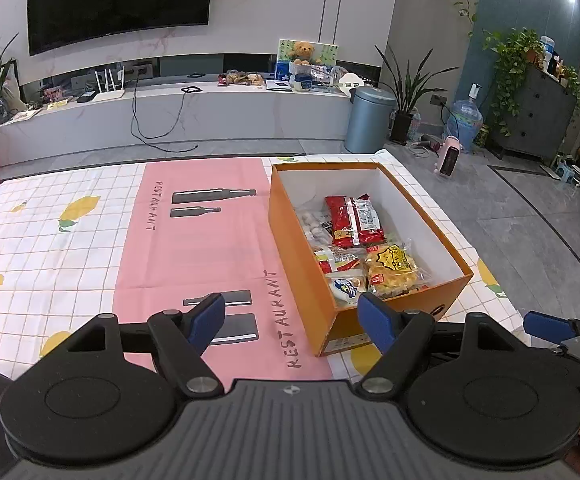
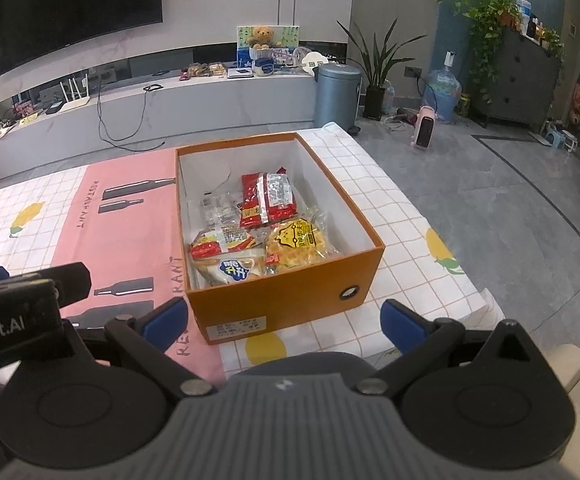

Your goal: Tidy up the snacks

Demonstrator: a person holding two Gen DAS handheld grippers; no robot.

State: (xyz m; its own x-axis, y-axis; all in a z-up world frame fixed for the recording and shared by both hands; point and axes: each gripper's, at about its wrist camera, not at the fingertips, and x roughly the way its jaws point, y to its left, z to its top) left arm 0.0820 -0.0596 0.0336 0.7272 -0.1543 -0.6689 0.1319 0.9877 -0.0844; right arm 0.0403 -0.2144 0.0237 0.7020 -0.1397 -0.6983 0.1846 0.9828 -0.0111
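An orange cardboard box [image 1: 406, 300] [image 2: 285, 300] with a white inside stands on the table's right part. In it lie several snack packs: a red pack [image 1: 353, 221] [image 2: 267, 198], a yellow pack [image 1: 392, 270] [image 2: 296, 242], a white and blue pack [image 1: 346, 286] [image 2: 235, 268] and a clear bag of pale pieces [image 1: 312, 222] [image 2: 219, 210]. My left gripper [image 1: 292, 320] hovers open at the box's near left corner, nothing between its blue pads. My right gripper [image 2: 285, 322] stands open in front of the box's near wall, holding nothing.
A cloth with a white grid, lemons and a pink band [image 1: 193, 240] [image 2: 129, 232] covers the table. The table's right edge drops to a grey tiled floor [image 2: 490, 200]. Beyond the far edge are a low TV bench [image 1: 169, 116], a blue bin [image 1: 368, 118] and potted plants.
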